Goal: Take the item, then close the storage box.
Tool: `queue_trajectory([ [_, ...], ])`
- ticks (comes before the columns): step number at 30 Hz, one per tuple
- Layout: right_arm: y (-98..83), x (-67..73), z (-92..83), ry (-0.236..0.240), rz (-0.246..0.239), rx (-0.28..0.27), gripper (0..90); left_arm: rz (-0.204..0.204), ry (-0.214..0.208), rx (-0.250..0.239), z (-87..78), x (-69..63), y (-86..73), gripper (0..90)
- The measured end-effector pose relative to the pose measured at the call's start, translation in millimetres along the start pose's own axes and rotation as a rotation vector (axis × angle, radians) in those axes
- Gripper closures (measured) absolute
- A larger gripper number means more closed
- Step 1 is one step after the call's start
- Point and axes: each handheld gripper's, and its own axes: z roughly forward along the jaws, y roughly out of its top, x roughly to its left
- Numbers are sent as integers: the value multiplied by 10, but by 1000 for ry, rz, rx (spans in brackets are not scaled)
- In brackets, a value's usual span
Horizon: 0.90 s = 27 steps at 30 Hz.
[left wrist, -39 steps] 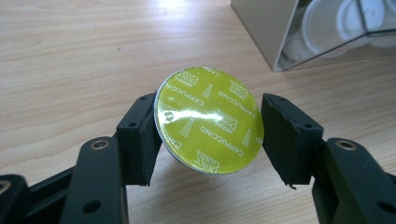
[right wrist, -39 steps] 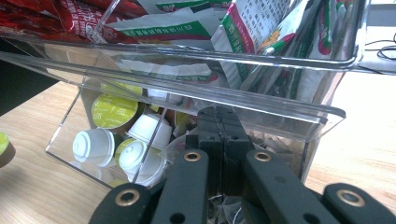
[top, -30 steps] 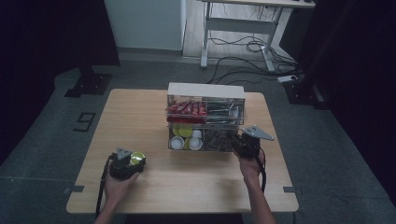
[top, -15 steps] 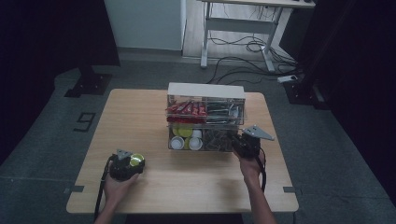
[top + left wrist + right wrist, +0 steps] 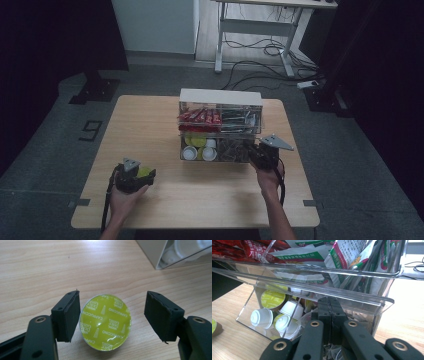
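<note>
A yellow-green coffee capsule [image 5: 105, 322] labelled "Cappuccino" lies foil-side up on the wooden desk [image 5: 150, 125], near the front left corner. My left gripper [image 5: 112, 315] straddles it with jaws wide apart: one pad touches or nearly touches the capsule's side, the other stands well clear, so nothing is clamped. I judge the capsule is either about to be squeezed or was set down for sorting.

Farther back, at the middle of the desk, stands a clear two-tier organiser [image 5: 220, 127]. Its upper tier holds red sachets [image 5: 200, 119] and other packets; its lower tier holds white and yellow-green capsules [image 5: 272, 315] behind a tilted-out front.

My right gripper [image 5: 329, 312] has its jaws pressed together at the organiser's lower front, right side. Whether anything is pinched between them, I cannot tell; probably it steadies or pulls that front.
</note>
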Motion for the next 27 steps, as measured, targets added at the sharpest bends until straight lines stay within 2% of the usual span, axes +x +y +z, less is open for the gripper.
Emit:
queue_trajectory([
  [16, -11, -2, -15, 1, 0, -4, 889, 24, -55, -68, -204, -136, 17, 306],
  [27, -49, -8, -47, 4, 4, -9, 889, 32, -100, -80, -264, -239, -20, 309],
])
